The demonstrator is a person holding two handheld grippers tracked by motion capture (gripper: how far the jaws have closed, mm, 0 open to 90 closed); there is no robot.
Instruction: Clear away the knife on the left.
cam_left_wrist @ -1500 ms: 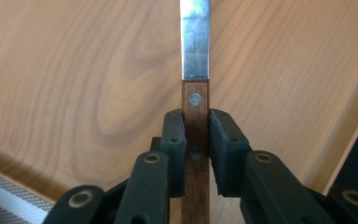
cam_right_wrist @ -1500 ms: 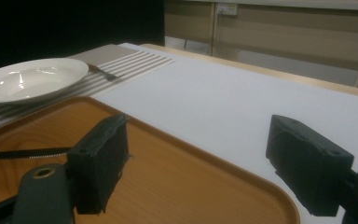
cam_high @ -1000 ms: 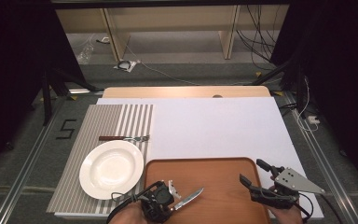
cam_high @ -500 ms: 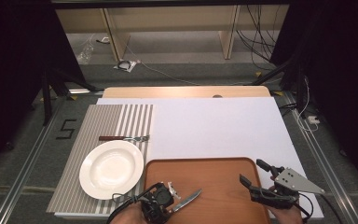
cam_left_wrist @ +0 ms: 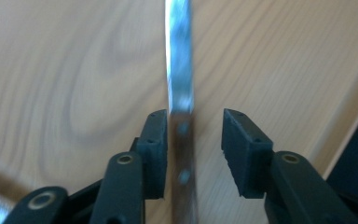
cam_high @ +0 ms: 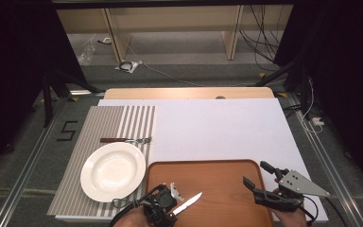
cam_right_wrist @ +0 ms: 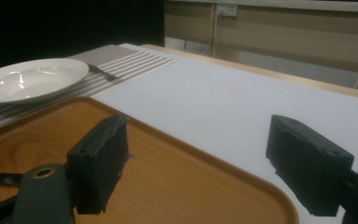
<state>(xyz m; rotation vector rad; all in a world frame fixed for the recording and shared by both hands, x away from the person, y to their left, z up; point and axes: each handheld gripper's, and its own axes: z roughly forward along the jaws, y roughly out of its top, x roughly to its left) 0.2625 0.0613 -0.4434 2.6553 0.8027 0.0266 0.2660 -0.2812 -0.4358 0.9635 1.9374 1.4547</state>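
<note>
A knife [cam_high: 189,203] with a silver blade lies over the wooden tray [cam_high: 217,172] near its front left. My left gripper [cam_high: 166,208] is at its handle end. In the left gripper view the knife [cam_left_wrist: 179,56] runs between the jaws of my left gripper [cam_left_wrist: 193,126]. The left pad [cam_left_wrist: 156,140] touches it and the right pad [cam_left_wrist: 240,144] stands clear, so the gripper is open. Its jaws have just been opening with the knife between them. My right gripper [cam_high: 255,173] hovers open and empty over the tray's front right corner, its jaws wide apart around nothing [cam_right_wrist: 200,140].
A white plate [cam_high: 113,170] sits on a striped placemat [cam_high: 108,123] left of the tray, with a fork [cam_high: 125,140] behind it. A white sheet [cam_high: 217,127] covers the table beyond the tray. The right gripper view takes in the plate [cam_right_wrist: 28,79] and the tray's rim [cam_right_wrist: 177,140].
The knife's blade has dipped slightly toward the tray and the left gripper has barely shifted. The right gripper has stayed where it was.
</note>
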